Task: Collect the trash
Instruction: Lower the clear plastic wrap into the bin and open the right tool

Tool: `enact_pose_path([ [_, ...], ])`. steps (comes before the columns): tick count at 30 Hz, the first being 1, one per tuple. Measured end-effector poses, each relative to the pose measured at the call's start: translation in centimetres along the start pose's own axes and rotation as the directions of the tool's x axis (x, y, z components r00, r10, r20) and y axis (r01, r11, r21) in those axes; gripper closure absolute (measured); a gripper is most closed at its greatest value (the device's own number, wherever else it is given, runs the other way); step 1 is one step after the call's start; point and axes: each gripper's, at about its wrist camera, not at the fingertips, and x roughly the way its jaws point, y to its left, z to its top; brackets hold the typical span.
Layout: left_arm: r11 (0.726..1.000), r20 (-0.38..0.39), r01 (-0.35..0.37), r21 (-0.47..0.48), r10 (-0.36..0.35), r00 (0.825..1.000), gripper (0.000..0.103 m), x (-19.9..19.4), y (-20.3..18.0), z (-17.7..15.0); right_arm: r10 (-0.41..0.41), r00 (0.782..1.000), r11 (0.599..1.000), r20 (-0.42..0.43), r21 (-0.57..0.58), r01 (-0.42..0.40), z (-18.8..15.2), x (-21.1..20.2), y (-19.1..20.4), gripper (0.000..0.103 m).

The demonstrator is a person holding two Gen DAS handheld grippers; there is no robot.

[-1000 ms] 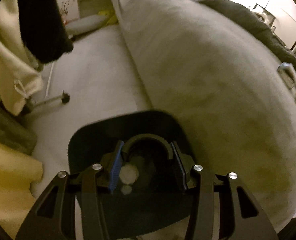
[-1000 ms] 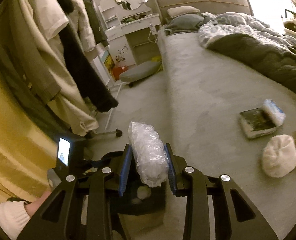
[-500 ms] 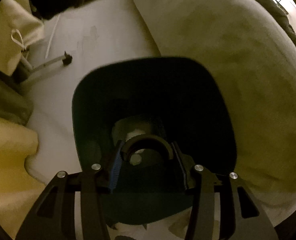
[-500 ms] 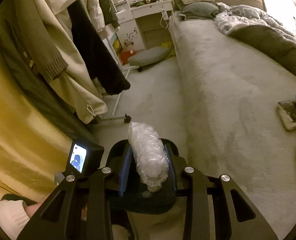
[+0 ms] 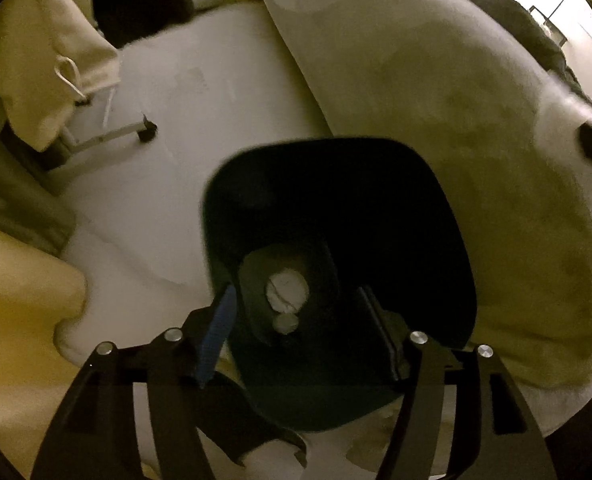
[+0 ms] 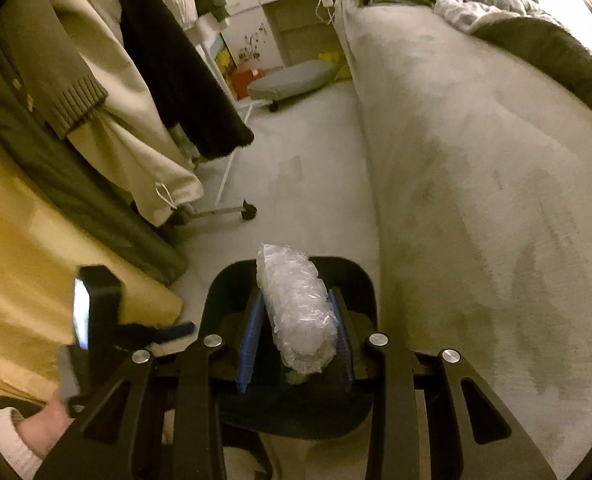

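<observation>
A dark trash bin (image 5: 336, 200) stands on the floor beside the bed, with white crumpled paper (image 5: 287, 290) at its bottom. My left gripper (image 5: 296, 300) is open and empty, fingers spread over the bin's near rim. My right gripper (image 6: 296, 300) is shut on a crumpled clear plastic wrap (image 6: 296, 308) and holds it right above the bin (image 6: 360, 280). The left gripper's body and screen (image 6: 95, 308) show at the left in the right wrist view.
The grey bed (image 6: 476, 180) runs along the right. A clothes rack with hanging coats (image 6: 95, 100) and its wheeled foot (image 6: 249, 211) stands to the left. A yellow blanket (image 6: 23, 260) lies at the near left. A low grey stool (image 6: 291, 80) sits farther back.
My left gripper has opened and let go of the bin's handle, which is no longer between the fingers. My right gripper carried the plastic wrap over and down to the bin.
</observation>
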Motion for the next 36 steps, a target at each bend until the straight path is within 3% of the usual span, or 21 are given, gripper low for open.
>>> enact_pose_path([
  [10,1.000,0.125,-0.024,0.001,0.024,0.992,0.035,-3.9,2.6,0.4,-0.025,0.994,0.999,-0.105,-0.030,0.022,-1.1,4.8,1.7,0.069],
  [16,0.999,0.211,-0.018,0.027,0.011,0.977,0.038,-7.1,3.2,0.7,-0.039,0.986,0.999,-0.161,-0.043,0.032,-1.8,7.6,2.3,0.069],
  [25,0.999,0.334,0.009,0.037,-0.021,0.942,0.050,-11.5,3.5,1.3,-0.082,0.963,0.995,-0.257,-0.068,0.067,-3.4,11.5,2.3,0.069],
  [36,0.999,0.474,-0.010,0.050,-0.015,0.880,0.057,-18.0,3.0,2.8,-0.132,0.931,0.987,-0.341,-0.134,0.091,-5.6,13.7,2.2,0.069],
])
